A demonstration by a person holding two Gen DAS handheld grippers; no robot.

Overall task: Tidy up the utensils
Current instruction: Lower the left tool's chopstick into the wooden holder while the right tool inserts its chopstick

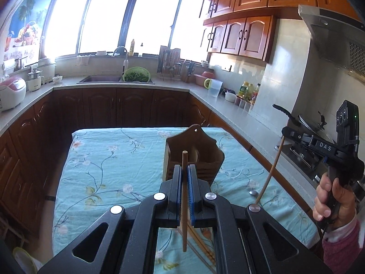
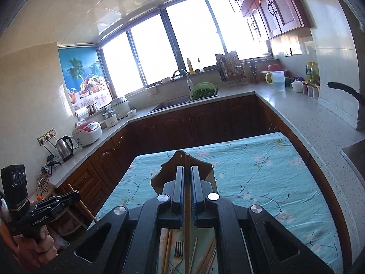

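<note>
A person is standing at a surface draped in a pale blue floral cloth, working with a tool in each hand. On the left, the left hand-held gripper is pinching a single wooden chopstick between its blue pads, holding it upright and raised clear of the cloth, apparently so that it can be lowered end-first. Directly beyond it a brown wooden utensil holder is standing open-topped near the middle of the surface, placed within reach of both tools; it looks like the intended home for the utensils. To the right, the right hand-held gripper is pinching a second chopstick in the same steep, lengthwise way, its tip lining up with the holder's tall back panel, which suggests it is being aimed there too. Below this tool, the unsorted items are lying loose on the cloth nearest the person: a metal fork and several more chopsticks, fanned out flat. Taking one stick per tool seems meant to halve the trips.
</note>
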